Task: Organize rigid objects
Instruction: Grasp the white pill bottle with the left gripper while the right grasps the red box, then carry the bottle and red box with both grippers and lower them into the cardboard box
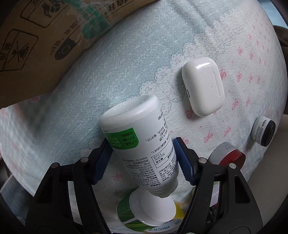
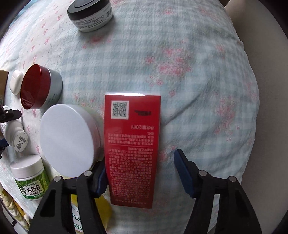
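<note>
1. Left gripper (image 1: 142, 160): the 2 blue pads flank a white bottle (image 1: 142, 142) with a green label. The left pad touches it; the right pad looks to be at its side, though contact there is hard to confirm. I judge the grip not yet firm. The bottle lies tilted, its cap end resting on a green-labelled jar (image 1: 126, 212) below.
2. Right gripper (image 2: 139, 172): the jaws straddle a red box (image 2: 132, 149) lying flat on the quilt (image 2: 198, 81). The left pad touches the box edge; the right pad stands clearly apart from it, so nothing is held.
3. Just beside the box sits a white round jar (image 2: 68, 138), touching or nearly touching it.
4. Farther off lie a red-lidded tin (image 2: 39, 88), an earbud case (image 1: 202, 86), and a black-lidded jar (image 2: 90, 14).
5. Risks: the round bottle could roll or pivot out of uneven pads and knock the jar beneath. The right gripper's off-centre closure may shove the box sideways into the white round jar. The soft quilt offers poor support.
</note>
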`<state>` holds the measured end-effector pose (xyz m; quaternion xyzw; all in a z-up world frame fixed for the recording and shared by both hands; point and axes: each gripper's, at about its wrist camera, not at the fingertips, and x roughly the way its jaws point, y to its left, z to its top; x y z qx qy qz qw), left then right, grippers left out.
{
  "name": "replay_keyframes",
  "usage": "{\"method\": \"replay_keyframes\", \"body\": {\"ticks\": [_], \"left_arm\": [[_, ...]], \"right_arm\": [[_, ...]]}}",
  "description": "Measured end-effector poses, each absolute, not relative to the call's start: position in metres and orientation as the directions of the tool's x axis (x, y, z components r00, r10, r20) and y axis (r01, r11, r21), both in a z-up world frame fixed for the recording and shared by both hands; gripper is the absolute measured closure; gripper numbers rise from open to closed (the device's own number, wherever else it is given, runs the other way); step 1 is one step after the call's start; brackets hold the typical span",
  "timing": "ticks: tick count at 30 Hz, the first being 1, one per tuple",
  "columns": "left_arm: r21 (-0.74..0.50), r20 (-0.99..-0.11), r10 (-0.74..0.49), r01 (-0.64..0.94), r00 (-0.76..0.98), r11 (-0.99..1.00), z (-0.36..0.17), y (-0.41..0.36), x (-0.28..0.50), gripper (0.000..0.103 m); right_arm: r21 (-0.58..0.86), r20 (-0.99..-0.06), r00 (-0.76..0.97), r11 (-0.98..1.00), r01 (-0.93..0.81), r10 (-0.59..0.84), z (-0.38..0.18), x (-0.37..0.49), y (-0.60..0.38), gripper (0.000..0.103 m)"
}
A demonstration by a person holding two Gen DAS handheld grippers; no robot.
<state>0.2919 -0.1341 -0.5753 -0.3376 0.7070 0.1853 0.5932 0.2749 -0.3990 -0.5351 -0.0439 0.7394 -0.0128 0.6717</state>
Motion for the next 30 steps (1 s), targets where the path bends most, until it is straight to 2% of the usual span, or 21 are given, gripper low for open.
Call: {"method": "replay_keyframes", "body": {"ticks": [1,2,5,6,7,14,19,25,30], "left_arm": [[-0.146,-0.963,-0.263,-0.701,-0.061,0.698,-0.574,-0.132,0.293,0.046],[-0.151,-0.962,-0.266,-0.706,-0.055,0.692,-0.574,-0.129,0.292,0.047],[-0.165,-0.961,-0.275,-0.715,-0.039,0.679,-0.575,-0.124,0.29,0.048],[-0.166,-0.961,-0.274,-0.711,-0.038,0.683,-0.572,-0.124,0.288,0.048],[-0.167,-0.961,-0.273,-0.703,-0.04,0.691,-0.572,-0.123,0.29,0.049],[-0.187,-0.967,-0.255,-0.652,-0.011,0.735,-0.55,-0.123,0.287,0.049],[-0.214,-0.971,-0.238,-0.576,0.035,0.789,-0.529,-0.133,0.303,0.05],[-0.254,-0.967,-0.232,-0.48,0.105,0.84,-0.481,-0.132,0.311,0.05],[-0.285,-0.955,-0.223,-0.396,0.196,0.873,-0.407,-0.127,0.302,0.05]], "right_arm": [[-0.078,-0.992,-0.093,0.996,-0.047,-0.082,-0.535,0.276,-0.399,0.043],[-0.078,-0.992,-0.092,0.996,-0.045,-0.081,-0.536,0.281,-0.399,0.044],[-0.062,-0.994,-0.087,0.997,-0.039,-0.065,-0.534,0.299,-0.398,0.056],[-0.064,-0.994,-0.083,0.997,-0.044,-0.067,-0.533,0.301,-0.396,0.064],[-0.077,-0.993,-0.082,0.996,-0.051,-0.081,-0.532,0.304,-0.393,0.065],[-0.067,-0.996,-0.062,0.998,-0.002,-0.067,-0.527,0.302,-0.386,0.065],[-0.06,-0.998,-0.031,0.997,0.043,-0.058,-0.504,0.29,-0.396,0.066],[-0.043,-0.998,0.037,0.994,0.103,-0.047,-0.441,0.287,-0.421,0.065],[-0.03,-0.992,0.118,0.991,0.129,-0.045,-0.385,0.278,-0.419,0.066]]}}
